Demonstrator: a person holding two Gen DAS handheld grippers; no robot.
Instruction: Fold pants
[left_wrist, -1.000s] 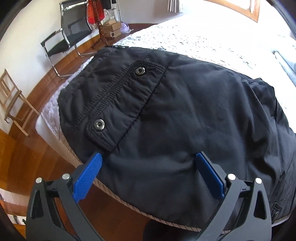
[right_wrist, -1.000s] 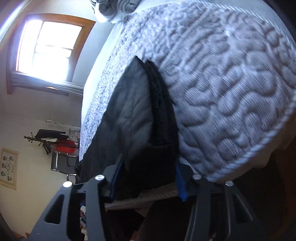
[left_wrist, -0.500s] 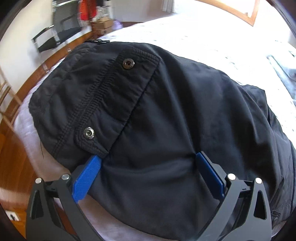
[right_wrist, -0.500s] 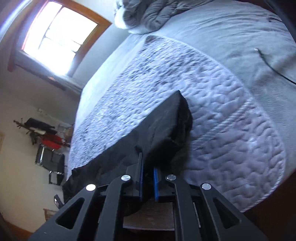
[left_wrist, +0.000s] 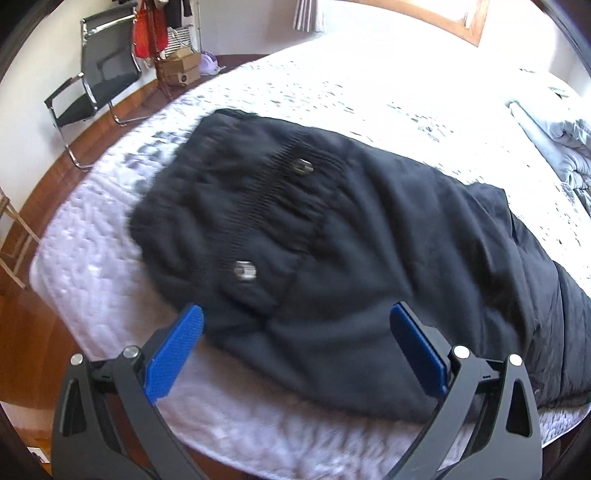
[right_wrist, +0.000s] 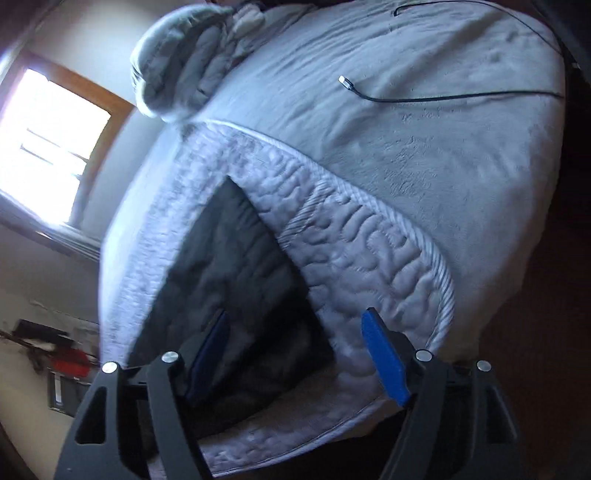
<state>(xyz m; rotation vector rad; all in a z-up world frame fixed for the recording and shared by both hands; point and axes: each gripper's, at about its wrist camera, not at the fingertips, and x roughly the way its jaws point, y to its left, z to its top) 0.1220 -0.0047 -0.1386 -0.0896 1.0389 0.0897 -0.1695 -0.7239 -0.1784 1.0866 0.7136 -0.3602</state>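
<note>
The black pants (left_wrist: 351, 258) are laid flat on the quilted mattress (left_wrist: 92, 280), waistband end toward the corner. The left gripper (left_wrist: 295, 343) is held wide above their near edge, nothing clasped. The right gripper (right_wrist: 295, 350) is likewise spread wide over the leg end, empty.

the pants (left_wrist: 369, 251) are black with two silver metal snaps (left_wrist: 244, 270). the mattress (left_wrist: 103, 280) is white with a quilted, swirled pattern. both grippers have black frames and blue pads (left_wrist: 173, 350). the blanket (right_wrist: 424, 122) is pale grey, the cable (right_wrist: 443, 98) black, the chair (left_wrist: 92, 85) black and chrome, the floor (left_wrist: 22, 321) reddish-brown wood.
</note>
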